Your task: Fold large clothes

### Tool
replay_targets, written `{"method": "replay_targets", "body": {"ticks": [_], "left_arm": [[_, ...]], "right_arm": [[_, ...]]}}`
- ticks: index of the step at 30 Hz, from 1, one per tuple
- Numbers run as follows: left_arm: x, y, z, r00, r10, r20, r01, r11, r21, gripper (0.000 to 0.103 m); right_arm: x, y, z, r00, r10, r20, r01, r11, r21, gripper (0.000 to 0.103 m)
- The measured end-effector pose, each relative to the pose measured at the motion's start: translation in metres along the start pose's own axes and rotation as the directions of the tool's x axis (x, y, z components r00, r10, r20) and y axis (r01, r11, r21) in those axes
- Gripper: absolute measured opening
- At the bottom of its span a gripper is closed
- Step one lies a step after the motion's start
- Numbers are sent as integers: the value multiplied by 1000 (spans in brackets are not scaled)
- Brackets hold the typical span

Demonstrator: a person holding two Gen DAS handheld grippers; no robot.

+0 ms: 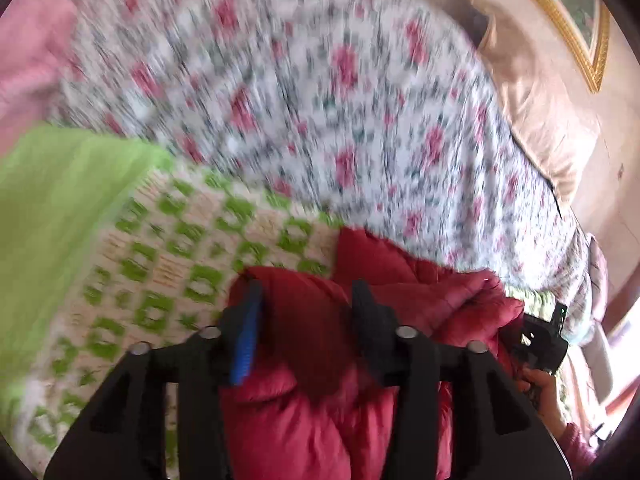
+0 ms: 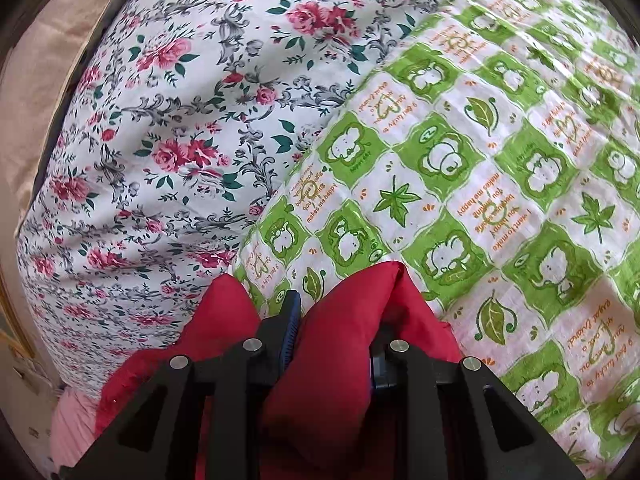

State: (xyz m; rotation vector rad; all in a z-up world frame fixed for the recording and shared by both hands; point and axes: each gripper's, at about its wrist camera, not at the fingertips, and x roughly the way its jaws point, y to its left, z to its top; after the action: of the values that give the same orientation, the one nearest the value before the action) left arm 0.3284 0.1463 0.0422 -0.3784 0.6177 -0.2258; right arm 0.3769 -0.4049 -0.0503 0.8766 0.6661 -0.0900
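A puffy red quilted jacket lies on a bed's green-and-white checked sheet, beside a rose-printed floral quilt. The right gripper pinches a fold of it in narrow jaws. The left gripper hovers above it, jaws apart, gripping nothing.

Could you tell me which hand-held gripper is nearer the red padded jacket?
Right: the right hand-held gripper is clamped on the red padded jacket; the left hand-held gripper stands open just above it.
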Motion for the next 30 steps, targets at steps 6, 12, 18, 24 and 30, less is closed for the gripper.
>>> {"method": "replay_targets", "body": {"ticks": [6,12,18,24,30], "left_arm": [[-24,-42,-22,995,-99,-10,99,989,107,46],[32,-114,-80,970,-117,-212,166,958,235,46],[65,-146,-112,963,-84,-256,159,944,289,46],[76,-143,-100,962,-50,-269,129,950,283,46],[77,-146,-94,961,-43,-274,124,951,283,46]], "right_arm": [[5,20,1,1000,-12,-4,12,999,-36,36],[-1,40,10,1000,18,-24,-19,997,-76,53],[-30,50,15,995,94,-40,-98,989,-115,62],[-82,63,-5,986,167,-5,-162,947,-279,67],[-104,99,-58,981,181,-68,-187,811,-555,67]]}}
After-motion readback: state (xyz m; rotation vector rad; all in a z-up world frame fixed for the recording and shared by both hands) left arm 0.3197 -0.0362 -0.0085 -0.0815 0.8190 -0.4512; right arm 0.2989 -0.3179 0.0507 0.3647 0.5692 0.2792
